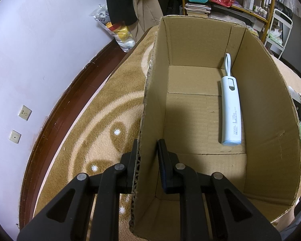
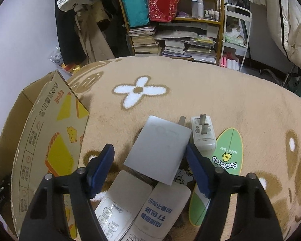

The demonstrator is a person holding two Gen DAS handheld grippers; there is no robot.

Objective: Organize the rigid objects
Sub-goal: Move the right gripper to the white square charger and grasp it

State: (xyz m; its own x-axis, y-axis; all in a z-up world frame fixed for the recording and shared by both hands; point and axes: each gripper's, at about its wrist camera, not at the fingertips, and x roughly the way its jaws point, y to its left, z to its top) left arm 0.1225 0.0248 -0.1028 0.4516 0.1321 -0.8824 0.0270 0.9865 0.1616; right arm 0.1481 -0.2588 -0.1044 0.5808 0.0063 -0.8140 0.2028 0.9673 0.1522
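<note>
My left gripper (image 1: 148, 160) is shut on the left wall of an open cardboard box (image 1: 150, 108), one finger outside and one inside. A pale blue power bank (image 1: 230, 108) lies inside the box along its right wall. In the right wrist view the box (image 2: 50, 140) stands at the left. My right gripper (image 2: 150, 160) is open above a flat grey rectangular device (image 2: 160, 148), its fingers on either side of it. A white plug adapter (image 2: 202, 134) lies just right of it, and a green oval card (image 2: 228, 150) beside that.
Two flat packets with printed labels (image 2: 150, 206) lie on the tan plush rug (image 2: 210, 92) under my right gripper. Bookshelves with books and bags (image 2: 170, 30) stand at the back. A white wall and brown skirting (image 1: 50, 116) run along the left.
</note>
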